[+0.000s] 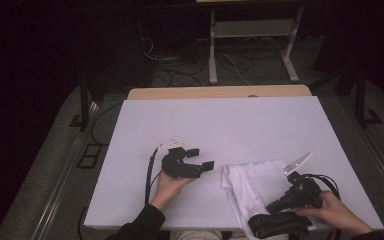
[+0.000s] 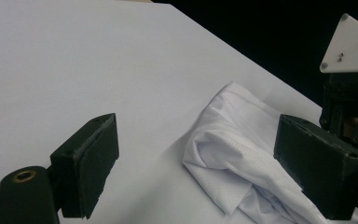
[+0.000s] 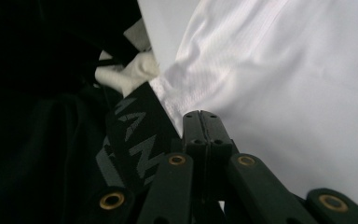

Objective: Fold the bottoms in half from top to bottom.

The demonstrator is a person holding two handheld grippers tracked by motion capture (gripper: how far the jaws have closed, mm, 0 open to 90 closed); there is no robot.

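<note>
Left gripper [image 1: 200, 157] jaws wide open, empty, just left of the white cloth [image 1: 252, 182]. Right gripper [image 3: 201, 116] jaws fully closed at the cloth's hem; grip on the fabric unclear.

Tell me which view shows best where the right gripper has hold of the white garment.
The right gripper view: the right gripper has its jaws pressed together on the white garment at its stitched edge, beside the black waistband. The high view shows the garment's layout, but the grip is small. The left gripper view shows its far folds.
</note>
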